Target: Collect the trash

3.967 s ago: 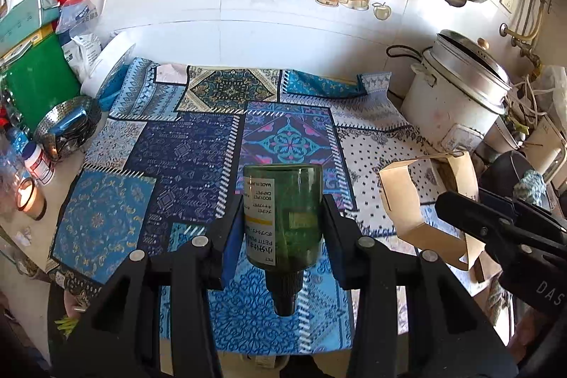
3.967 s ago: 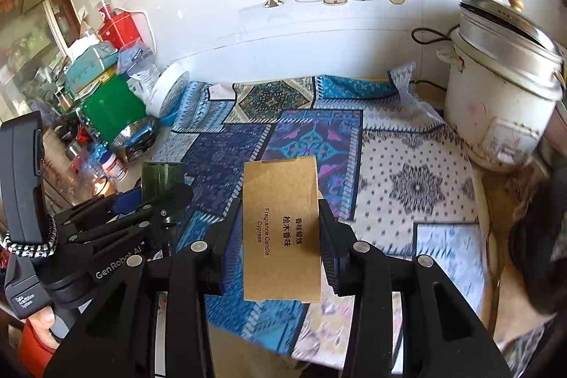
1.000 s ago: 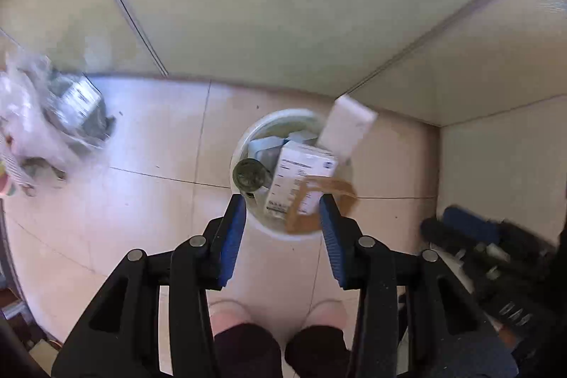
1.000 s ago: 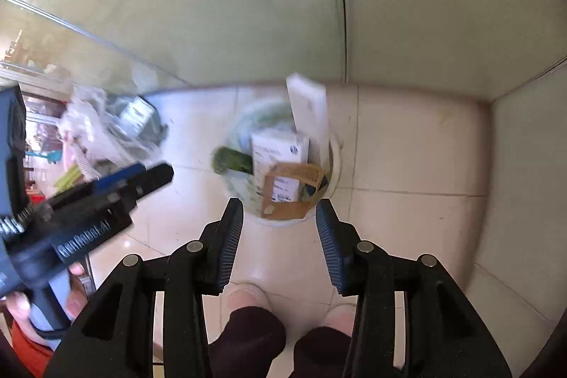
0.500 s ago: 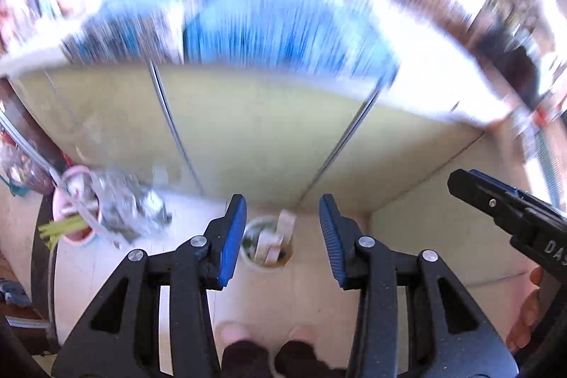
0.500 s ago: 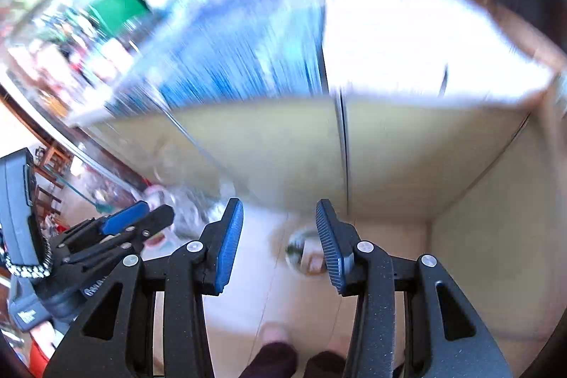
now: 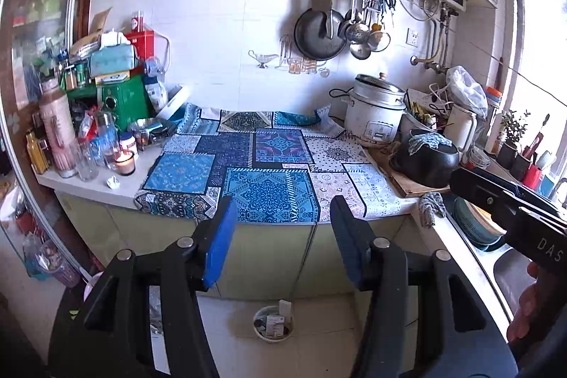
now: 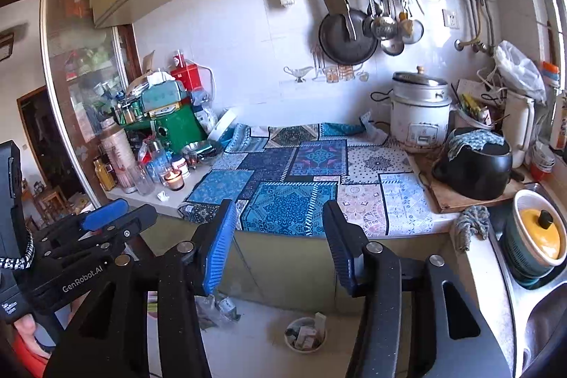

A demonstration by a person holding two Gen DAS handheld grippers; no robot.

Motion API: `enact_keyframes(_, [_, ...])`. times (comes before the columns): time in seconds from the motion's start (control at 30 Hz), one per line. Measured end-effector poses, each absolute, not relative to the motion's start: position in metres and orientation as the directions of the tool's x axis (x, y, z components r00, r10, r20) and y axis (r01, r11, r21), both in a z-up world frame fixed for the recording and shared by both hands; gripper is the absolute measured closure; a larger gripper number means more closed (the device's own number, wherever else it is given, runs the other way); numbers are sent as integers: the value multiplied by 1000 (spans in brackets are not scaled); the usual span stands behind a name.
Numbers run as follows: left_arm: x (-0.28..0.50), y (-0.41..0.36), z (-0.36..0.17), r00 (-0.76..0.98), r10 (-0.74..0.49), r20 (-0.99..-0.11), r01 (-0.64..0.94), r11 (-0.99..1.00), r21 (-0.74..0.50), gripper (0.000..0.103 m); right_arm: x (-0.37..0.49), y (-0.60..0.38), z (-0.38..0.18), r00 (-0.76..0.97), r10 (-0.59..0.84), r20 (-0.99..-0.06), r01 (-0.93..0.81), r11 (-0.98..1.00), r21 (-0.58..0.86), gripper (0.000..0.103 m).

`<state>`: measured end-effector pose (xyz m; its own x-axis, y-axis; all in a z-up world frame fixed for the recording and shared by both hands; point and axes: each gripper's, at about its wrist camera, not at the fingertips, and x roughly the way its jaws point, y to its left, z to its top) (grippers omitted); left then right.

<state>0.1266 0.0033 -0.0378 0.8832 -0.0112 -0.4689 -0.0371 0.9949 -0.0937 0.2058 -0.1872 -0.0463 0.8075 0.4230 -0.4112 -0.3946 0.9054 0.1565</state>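
A small white trash bin [image 7: 273, 339] [image 8: 304, 350] stands on the floor in front of the counter cabinets, filled with boxes and packaging. My left gripper [image 7: 281, 204] points at the counter's patchwork cloth [image 7: 269, 165]; its jaws are opening with nothing between them. My right gripper [image 8: 279, 206] hangs beside it over the cloth [image 8: 301, 172], jaws also opening and empty. Each gripper shows at the edge of the other's view. A small crumpled white paper [image 7: 112, 181] [image 8: 163, 196] lies on the bare counter left of the cloth.
A lit candle [image 7: 124, 162], glasses and bottles crowd the counter's left end. A rice cooker [image 7: 375, 117] and a black pot [image 7: 425, 158] stand at the right, before the sink with a lidded bowl [image 8: 537, 232]. Plastic bags [image 8: 216, 307] lie on the floor left of the bin.
Both grippers rose from just above the bin to counter height and tilted up toward the counter. Their jaws stand wider. The green bottle and brown box held earlier are gone from them.
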Motion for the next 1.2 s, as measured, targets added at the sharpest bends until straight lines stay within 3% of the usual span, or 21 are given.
enact_keyframes(0.1, [97, 5, -27, 890, -4, -456, -29, 997, -66, 24, 176, -181, -38, 840, 382, -385, -359, 924, 132, 42])
enact_keyframes(0.2, [71, 9, -21, 897, 4, -443, -28, 998, -48, 11, 155, -183, -32, 870, 341, -357, -316, 940, 127, 20])
enact_keyframes(0.27, [56, 13, -18, 904, 16, -427, -36, 999, -37, 8, 144, -184, -30, 885, 311, -346, -282, 950, 132, 4])
enact_keyframes(0.33, [46, 14, -15, 905, 16, -425, -31, 999, -30, 5, 135, -185, -28, 897, 283, -341, -253, 958, 132, 0])
enact_keyframes(1.2, [12, -10, -6, 900, 56, -432, -83, 995, -45, 4, 103, -193, -16, 875, 298, -382, -293, 953, 73, 0])
